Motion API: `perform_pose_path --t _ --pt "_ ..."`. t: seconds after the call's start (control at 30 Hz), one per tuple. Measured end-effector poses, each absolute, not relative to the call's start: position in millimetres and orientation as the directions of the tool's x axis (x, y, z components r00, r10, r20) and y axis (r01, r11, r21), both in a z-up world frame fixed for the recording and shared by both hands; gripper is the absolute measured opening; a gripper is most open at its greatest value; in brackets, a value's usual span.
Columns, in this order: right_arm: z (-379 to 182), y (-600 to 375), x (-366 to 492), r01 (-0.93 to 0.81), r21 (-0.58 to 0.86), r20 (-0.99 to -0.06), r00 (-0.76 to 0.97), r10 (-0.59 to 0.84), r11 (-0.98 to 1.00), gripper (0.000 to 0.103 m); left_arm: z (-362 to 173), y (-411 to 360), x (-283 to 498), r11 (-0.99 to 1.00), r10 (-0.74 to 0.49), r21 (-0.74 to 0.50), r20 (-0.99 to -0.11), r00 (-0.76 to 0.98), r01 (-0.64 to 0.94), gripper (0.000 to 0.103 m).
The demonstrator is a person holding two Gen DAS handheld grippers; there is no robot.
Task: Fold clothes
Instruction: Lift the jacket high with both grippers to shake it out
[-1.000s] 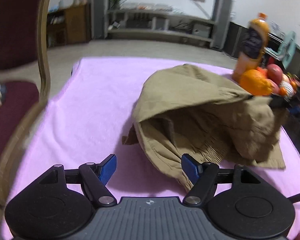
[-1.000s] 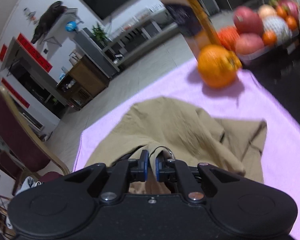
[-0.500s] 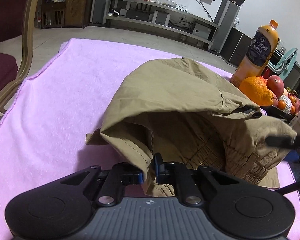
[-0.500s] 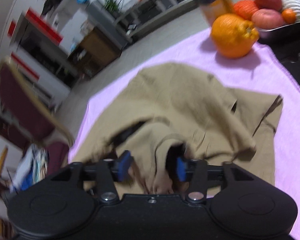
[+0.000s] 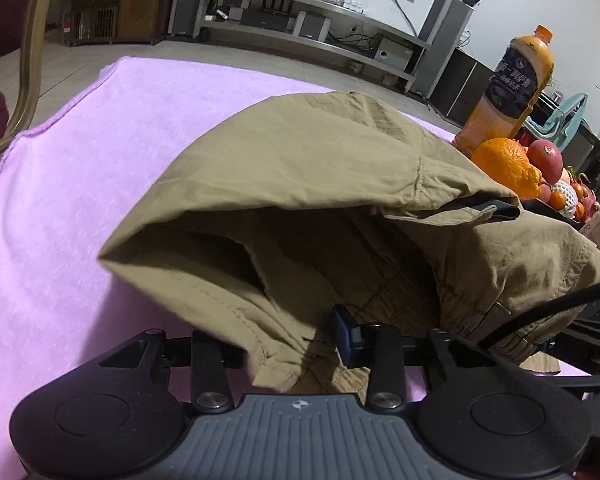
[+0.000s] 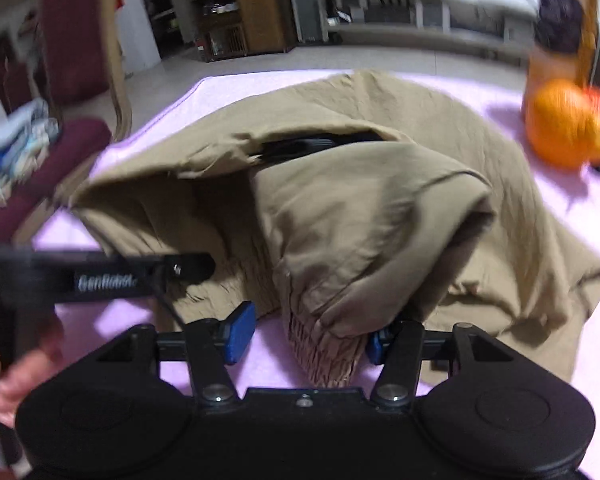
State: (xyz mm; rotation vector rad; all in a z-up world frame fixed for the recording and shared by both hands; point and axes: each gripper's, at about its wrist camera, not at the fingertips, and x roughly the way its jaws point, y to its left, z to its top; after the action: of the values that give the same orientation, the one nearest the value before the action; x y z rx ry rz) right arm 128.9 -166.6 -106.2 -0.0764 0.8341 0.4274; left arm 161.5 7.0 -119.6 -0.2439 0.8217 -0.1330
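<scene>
Here the left gripper [image 5: 292, 340] is seen with fingers spread, a hem of the khaki trousers [image 5: 320, 184] draped between them | right gripper [image 6: 304, 332] also spread, the gathered waistband hanging between its fingers | trousers are heaped ahead of both fingers on the pink cloth [image 5: 80, 184] | bottle [image 5: 512, 80] and orange [image 5: 504, 164] stand beyond, to the right.

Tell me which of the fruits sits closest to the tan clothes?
The big bumpy orange. It sits on the pink cloth right behind the tan clothes, in front of the juice bottle. The red apple and small fruits lie farther right.
</scene>
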Motion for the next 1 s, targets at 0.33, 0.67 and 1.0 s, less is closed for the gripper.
perform_pose_path --t 0.33,0.67,1.0 --pt "-41.0 -222.5 122.7 -0.12 0.51 -0.634 0.617 0.466 0.852 0.012 -58.9 19.8 161.8 0.92 -0.366 -0.372 -0.714 0.596 0.119 0.002" --pt "158.7 -281.6 37.6 -0.223 0.747 -0.318 0.707 0.632 0.626 0.012 128.9 113.5 75.2 0.548 -0.739 -0.773 -0.268 0.618 0.321 0.001" --pt "295.0 -325.3 -86.3 -0.395 0.73 0.028 0.833 0.553 0.557 0.012 250.2 148.8 -69.6 0.255 -0.632 -0.814 0.269 0.727 0.523 0.001"
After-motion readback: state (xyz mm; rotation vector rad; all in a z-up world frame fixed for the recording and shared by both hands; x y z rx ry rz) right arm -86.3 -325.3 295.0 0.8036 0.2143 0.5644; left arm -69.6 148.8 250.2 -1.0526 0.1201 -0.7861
